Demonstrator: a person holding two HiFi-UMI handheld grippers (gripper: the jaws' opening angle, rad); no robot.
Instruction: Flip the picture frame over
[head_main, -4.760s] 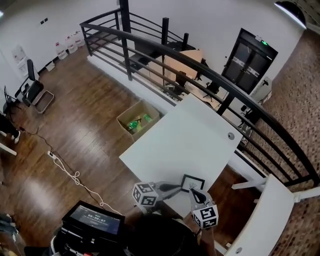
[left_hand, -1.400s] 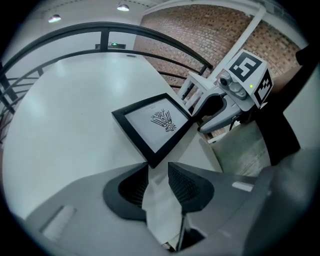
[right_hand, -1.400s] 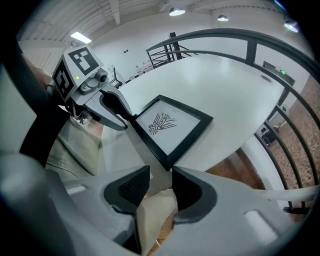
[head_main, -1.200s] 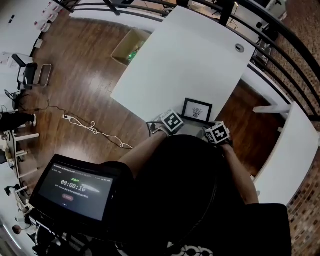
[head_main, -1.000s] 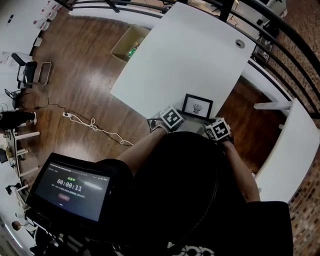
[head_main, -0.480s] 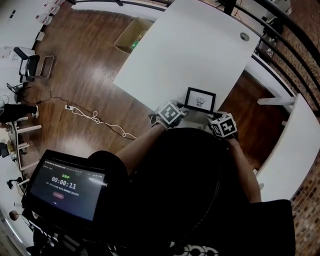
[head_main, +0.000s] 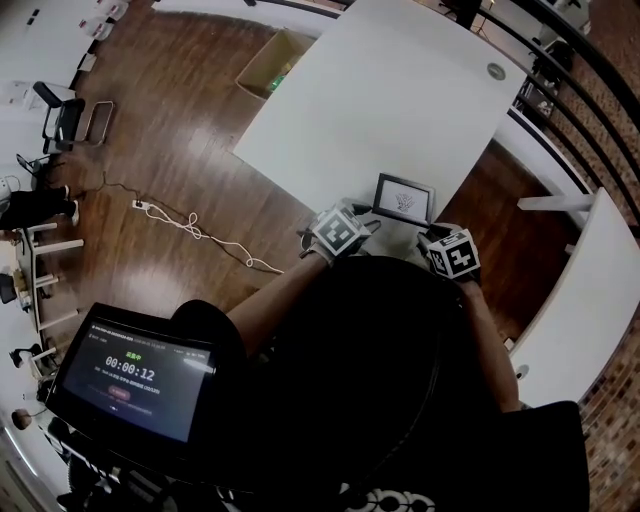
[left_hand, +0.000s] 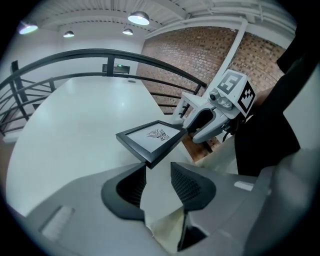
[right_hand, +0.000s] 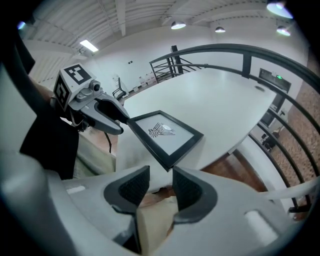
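The black picture frame (head_main: 404, 197) with a white print faces up near the white table's (head_main: 400, 90) front edge. It looks lifted and tilted off the tabletop. My left gripper (left_hand: 159, 170) has the frame's (left_hand: 152, 136) near corner between its jaws, which have just been closing. From the right gripper view, that left gripper (right_hand: 125, 119) grips the frame's (right_hand: 165, 134) left corner. My right gripper (right_hand: 161, 175) is shut on the opposite corner, and the left gripper view shows the right gripper (left_hand: 182, 128) pinching it.
A cardboard box (head_main: 272, 62) stands on the wooden floor beyond the table's left corner. A black railing (head_main: 560, 60) runs behind the table, and a second white table (head_main: 590, 300) stands at the right. A screen (head_main: 135, 372) hangs at the person's left.
The left gripper has risen at the frame's left corner and the frame now tilts off the table. The right gripper has hardly moved.
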